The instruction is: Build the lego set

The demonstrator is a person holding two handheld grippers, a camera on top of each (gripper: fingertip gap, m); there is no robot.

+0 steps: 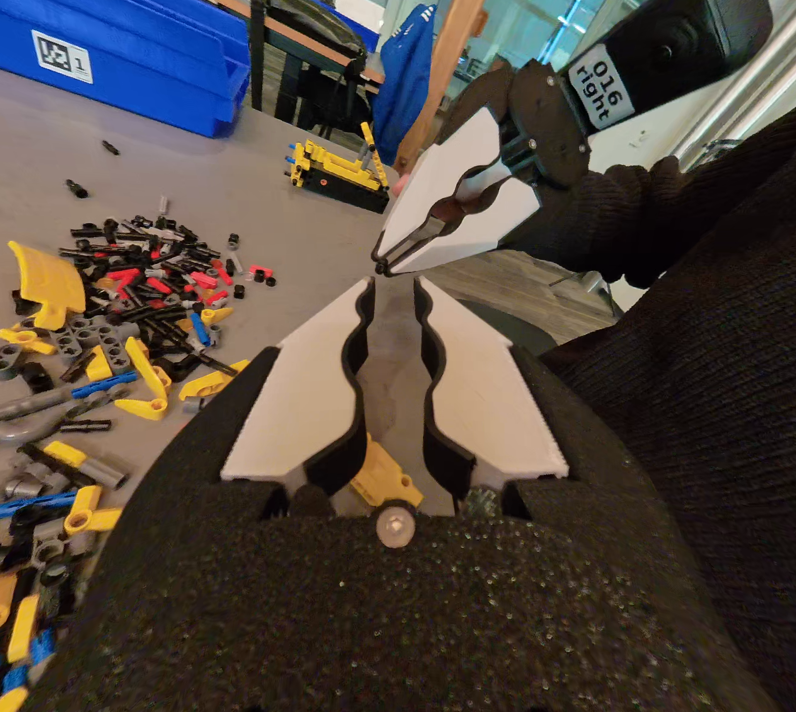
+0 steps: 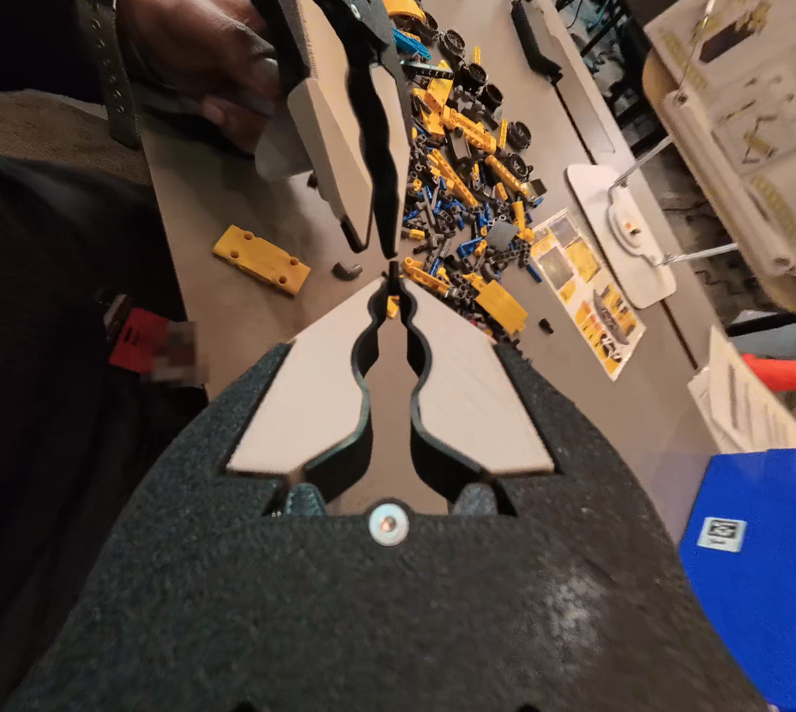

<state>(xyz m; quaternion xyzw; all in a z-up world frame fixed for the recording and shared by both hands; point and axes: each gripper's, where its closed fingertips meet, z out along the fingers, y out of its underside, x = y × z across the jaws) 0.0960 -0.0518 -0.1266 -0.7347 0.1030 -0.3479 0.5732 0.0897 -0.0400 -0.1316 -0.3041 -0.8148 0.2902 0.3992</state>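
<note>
Above the grey table (image 1: 267, 183), the right hand-held gripper (image 1: 381, 269) pinches a small black plastic pin (image 2: 393, 268) at its nearly closed tips. Just beside them, the left hand-held gripper (image 1: 393, 282) hovers with its fingers parted and nothing between them. A heap of yellow, black, red and blue plastic building pieces (image 1: 142, 304) lies on the table, with a flat yellow plastic panel (image 2: 260, 259) apart from it.
</note>
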